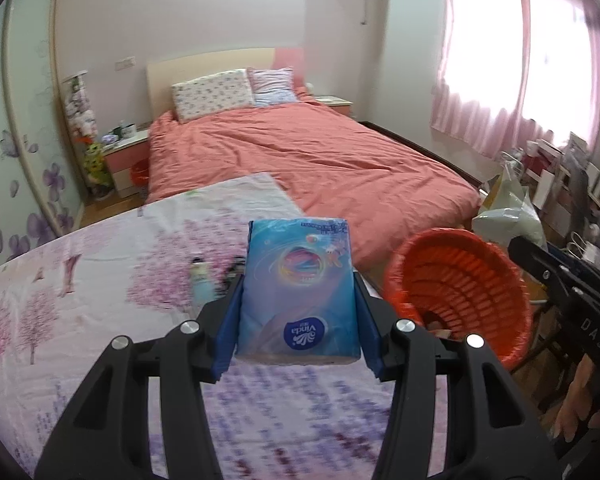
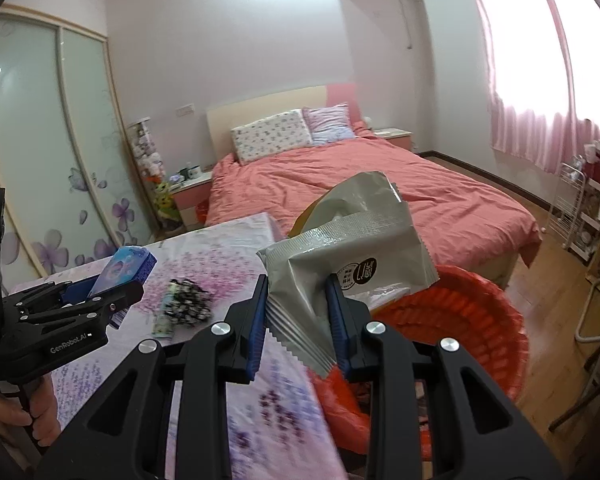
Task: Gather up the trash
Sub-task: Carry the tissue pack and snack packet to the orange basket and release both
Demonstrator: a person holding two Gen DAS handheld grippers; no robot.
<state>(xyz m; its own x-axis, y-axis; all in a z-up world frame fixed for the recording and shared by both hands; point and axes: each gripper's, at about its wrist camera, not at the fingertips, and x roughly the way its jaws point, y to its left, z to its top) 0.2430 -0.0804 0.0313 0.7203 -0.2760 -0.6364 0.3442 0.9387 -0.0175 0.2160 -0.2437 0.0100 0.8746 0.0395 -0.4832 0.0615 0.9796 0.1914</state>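
Blue pads of the right gripper [image 2: 298, 316] pinch a grey wrapper [image 2: 348, 248], held up just beside and partly over the rim of the red bin [image 2: 488, 320]. Over to its left, the left gripper [image 1: 298, 320] is clamped on a blue tissue pack [image 1: 298, 284], its fingers [image 1: 228, 332] pressed against both sides, with the pack lifted above the table [image 1: 100, 280] and the bin [image 1: 460, 280] near on its right.

Judging by this, the task is midway: two pieces are picked up but neither is dropped in yet. Some scraps seem to lie at the bottom of the bin, though they are too hidden to name. Left on the table are a small bottle [image 2: 165, 316] and a dark speckled bundle [image 2: 190, 304] touching it; both probably still need collecting.

A cloth printed with pink blossom trees covers the table. Beyond it stands a bed [image 2: 380, 192] with a salmon cover and two pillows, a nightstand [image 2: 192, 196] on its left, sliding wardrobe doors [image 2: 52, 140] with purple flowers, and pink curtains [image 2: 540, 80] over a bright window.
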